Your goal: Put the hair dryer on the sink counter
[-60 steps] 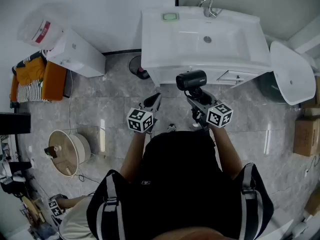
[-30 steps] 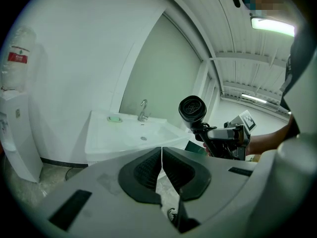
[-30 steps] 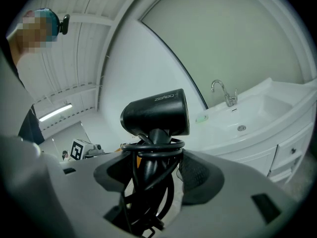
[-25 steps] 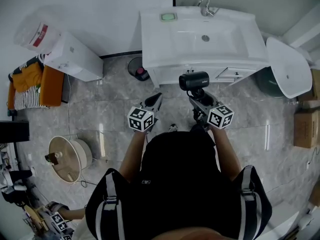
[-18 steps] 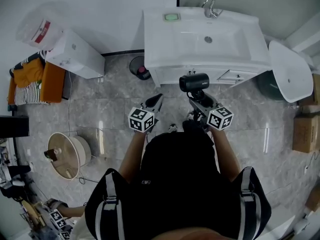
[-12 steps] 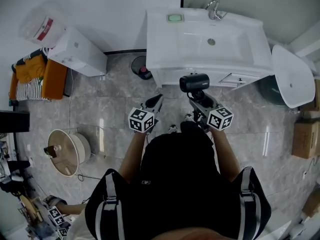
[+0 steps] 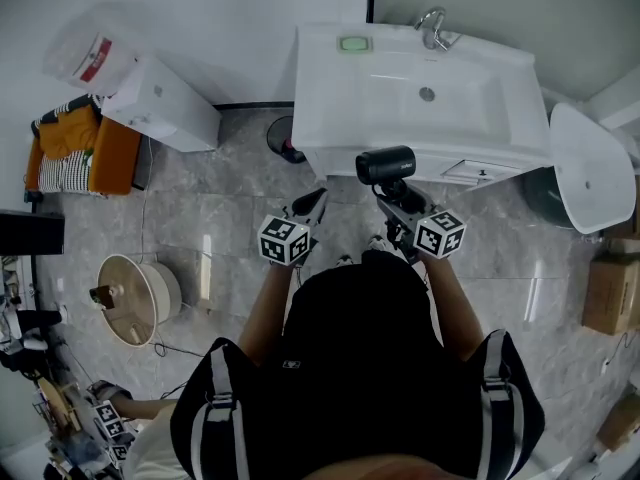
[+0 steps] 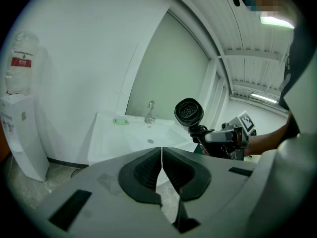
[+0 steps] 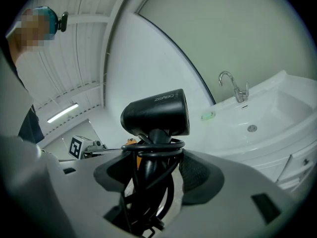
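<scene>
- The right gripper (image 9: 154, 171) is clamped on the dryer (image 7: 385, 164) at its cord-wrapped handle (image 9: 148, 155), with the barrel above the jaws.
- The dryer hangs over the floor (image 7: 230, 208), just in front of the sink counter (image 7: 325, 93) and not on it.
- The left gripper (image 8: 161, 166) is empty, its jaws pressed together, near the right one.
</scene>
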A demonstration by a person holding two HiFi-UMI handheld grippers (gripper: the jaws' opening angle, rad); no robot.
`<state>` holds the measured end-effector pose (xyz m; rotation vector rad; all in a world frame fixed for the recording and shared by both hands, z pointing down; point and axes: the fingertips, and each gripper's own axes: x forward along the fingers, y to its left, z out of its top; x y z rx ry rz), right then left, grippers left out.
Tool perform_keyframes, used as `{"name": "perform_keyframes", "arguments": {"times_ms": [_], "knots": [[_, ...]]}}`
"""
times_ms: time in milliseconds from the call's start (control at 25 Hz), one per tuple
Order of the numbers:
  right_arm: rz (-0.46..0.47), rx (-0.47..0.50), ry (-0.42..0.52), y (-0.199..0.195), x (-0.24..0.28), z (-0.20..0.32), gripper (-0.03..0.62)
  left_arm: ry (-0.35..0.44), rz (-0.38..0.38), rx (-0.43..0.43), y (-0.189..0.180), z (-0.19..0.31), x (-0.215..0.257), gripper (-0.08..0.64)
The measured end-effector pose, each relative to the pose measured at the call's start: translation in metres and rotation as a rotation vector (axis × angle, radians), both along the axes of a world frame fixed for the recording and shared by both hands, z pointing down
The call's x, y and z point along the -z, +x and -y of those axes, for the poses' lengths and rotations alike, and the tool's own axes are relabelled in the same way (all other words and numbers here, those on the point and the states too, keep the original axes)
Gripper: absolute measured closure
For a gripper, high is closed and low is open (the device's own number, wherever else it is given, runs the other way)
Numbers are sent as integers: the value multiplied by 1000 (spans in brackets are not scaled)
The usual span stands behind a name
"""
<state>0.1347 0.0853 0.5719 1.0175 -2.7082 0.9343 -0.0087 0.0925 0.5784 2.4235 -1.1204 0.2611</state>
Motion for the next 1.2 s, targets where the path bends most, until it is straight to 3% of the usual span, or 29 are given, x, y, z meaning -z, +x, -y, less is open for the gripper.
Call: {"name": "perform_keyframes", "arguments": {"times_ms": [1200], "knots": [[15, 190, -35, 26, -13, 65, 267, -14, 20, 191, 35, 42, -2, 543]]}}
